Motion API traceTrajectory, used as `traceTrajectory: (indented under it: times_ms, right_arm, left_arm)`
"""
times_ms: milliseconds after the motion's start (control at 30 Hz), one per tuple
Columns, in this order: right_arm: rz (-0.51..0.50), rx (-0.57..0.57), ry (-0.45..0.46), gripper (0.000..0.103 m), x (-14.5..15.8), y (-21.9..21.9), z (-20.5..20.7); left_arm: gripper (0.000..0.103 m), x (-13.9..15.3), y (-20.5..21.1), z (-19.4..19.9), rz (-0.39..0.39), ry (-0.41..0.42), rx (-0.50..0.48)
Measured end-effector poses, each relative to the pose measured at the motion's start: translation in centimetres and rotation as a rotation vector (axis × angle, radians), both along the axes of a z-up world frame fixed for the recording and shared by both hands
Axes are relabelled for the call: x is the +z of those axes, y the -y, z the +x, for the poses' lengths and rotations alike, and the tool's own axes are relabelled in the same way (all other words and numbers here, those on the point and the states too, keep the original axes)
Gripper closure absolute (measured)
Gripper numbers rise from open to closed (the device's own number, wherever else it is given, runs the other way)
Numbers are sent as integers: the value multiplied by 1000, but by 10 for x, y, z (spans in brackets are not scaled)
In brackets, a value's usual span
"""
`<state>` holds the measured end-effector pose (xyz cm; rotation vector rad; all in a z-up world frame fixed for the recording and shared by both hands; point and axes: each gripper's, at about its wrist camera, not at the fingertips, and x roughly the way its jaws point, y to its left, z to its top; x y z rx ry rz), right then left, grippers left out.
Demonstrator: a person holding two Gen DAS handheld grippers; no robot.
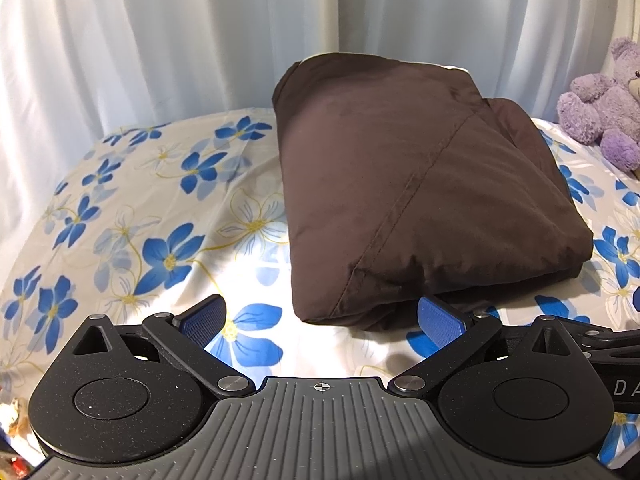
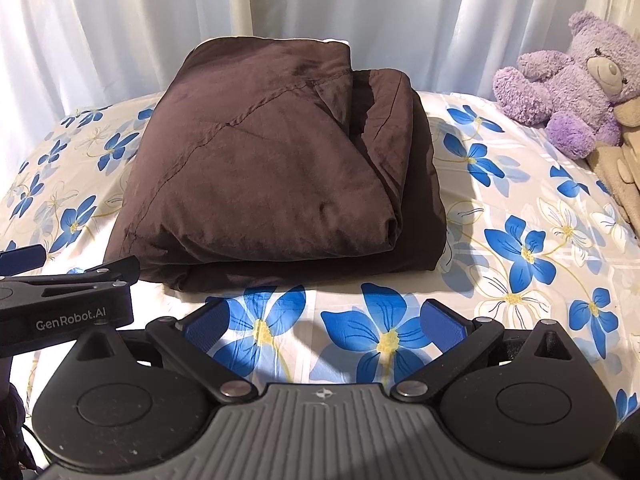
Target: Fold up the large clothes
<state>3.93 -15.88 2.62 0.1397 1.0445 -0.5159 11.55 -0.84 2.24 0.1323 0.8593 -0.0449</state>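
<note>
On the flowered bedsheet (image 2: 520, 208), the brown garment (image 2: 276, 168) lay as a thick folded bundle, roughly at 12 o'clock from both wrist cameras and just short of the white curtain (image 2: 360, 8). A stitched seam ran diagonally across its top panel, and a second folded layer showed along its 3 o'clock edge.

My left gripper (image 1: 320, 318) had its jaws spread wide and held nothing; its blue pad (image 1: 438, 316) at 1 o'clock sat just beside the bundle's near edge, and I could not tell whether it touched. My right gripper (image 2: 324, 320) was also wide and empty, over bare sheet, apart from the cloth. The left tool's body was visible at 9 o'clock in the right view.

Judgement: folding looked essentially done, with the bundle compact and edges mostly squared. The next move, if any, would call for pressing or tidying the looser 3 o'clock layer, or withdrawing. A purple plush bear (image 2: 568, 80) sat at 2 o'clock, well apart.
</note>
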Motion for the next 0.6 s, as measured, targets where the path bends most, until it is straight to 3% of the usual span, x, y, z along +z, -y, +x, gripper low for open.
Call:
traceTrajectory:
  times_ms: [600]
  right_arm:
    - [-9, -1, 8, 1, 1, 1, -1]
  left_arm:
    - [0, 0, 0, -1, 4, -2, 1]
